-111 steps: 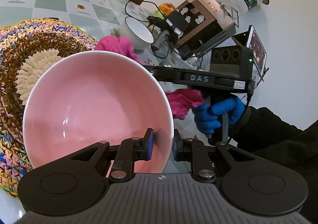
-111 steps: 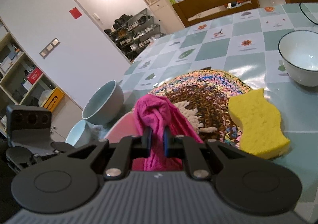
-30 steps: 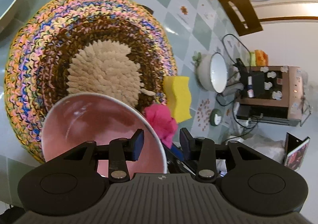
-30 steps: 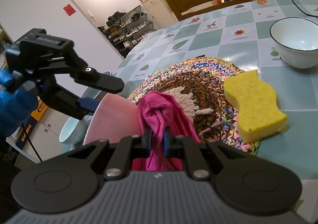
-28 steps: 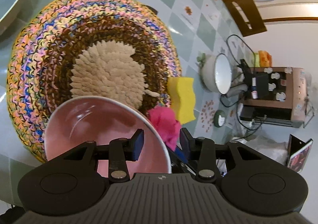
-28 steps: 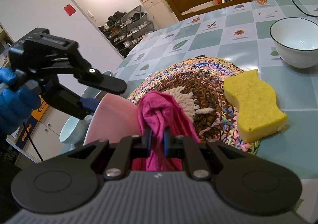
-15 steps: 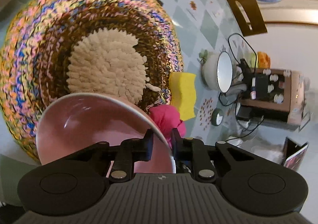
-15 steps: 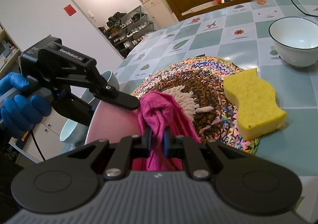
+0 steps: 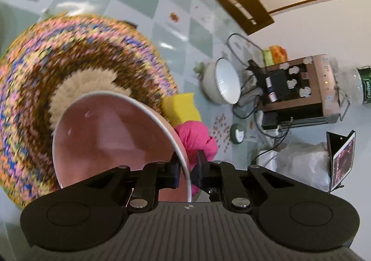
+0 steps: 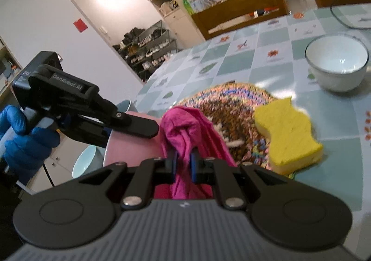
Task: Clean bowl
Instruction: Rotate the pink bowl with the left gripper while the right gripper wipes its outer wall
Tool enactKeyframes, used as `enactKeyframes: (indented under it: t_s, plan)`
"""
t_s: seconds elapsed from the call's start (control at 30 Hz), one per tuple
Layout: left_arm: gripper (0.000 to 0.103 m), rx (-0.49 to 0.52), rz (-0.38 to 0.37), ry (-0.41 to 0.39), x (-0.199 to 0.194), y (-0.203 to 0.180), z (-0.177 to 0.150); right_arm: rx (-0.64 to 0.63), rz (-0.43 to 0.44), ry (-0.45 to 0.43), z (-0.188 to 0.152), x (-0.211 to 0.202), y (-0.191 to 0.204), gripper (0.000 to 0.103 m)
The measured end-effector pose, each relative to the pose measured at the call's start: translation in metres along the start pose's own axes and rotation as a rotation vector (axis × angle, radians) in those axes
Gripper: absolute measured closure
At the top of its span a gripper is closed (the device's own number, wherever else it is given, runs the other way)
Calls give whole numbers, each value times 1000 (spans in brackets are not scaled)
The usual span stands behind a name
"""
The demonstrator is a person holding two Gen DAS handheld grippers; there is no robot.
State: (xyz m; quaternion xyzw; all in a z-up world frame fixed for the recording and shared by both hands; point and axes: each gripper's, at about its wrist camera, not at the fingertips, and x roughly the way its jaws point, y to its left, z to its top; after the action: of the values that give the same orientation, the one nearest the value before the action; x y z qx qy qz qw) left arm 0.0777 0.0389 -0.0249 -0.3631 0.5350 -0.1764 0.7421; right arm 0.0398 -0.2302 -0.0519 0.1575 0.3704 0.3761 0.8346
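Note:
My left gripper (image 9: 187, 168) is shut on the rim of the pink bowl (image 9: 111, 136), one finger inside and one outside, holding it tilted over the crocheted mat (image 9: 76, 57). My right gripper (image 10: 183, 165) is shut on a magenta cloth (image 10: 185, 129), held just beside the bowl's outer wall (image 10: 129, 149). The cloth also shows in the left wrist view (image 9: 197, 136), behind the bowl's rim. The left gripper body (image 10: 76, 108) with a blue-gloved hand shows at the left of the right wrist view.
A yellow sponge (image 10: 287, 131) lies at the mat's edge on the tiled table (image 10: 255, 61). A white bowl (image 10: 336, 64) stands beyond it. A pale blue bowl (image 10: 83, 161) sits at the table edge. A brown box with cables (image 9: 296, 94) and a phone (image 9: 343, 159) are to the right.
My left gripper closed from open onto the pink bowl's rim and lifted and tilted it. The right gripper kept its hold on the cloth beside the bowl.

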Motion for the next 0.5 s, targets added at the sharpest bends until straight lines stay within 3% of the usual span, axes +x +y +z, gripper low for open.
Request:
enactKeyframes:
  t_s: [0.2,0.33,0.5]
  plan:
    - [88,91,-37,-61,8,-10,9,-21,-36,-41,13,-6,-1,90]
    - [95,90,-81,-61,11,0,6,-15,-45,-38,9,-6,-4,90]
    - [94,107,-117,-60,8,9,-3,7,-40,-38,2,-6,-6,91]
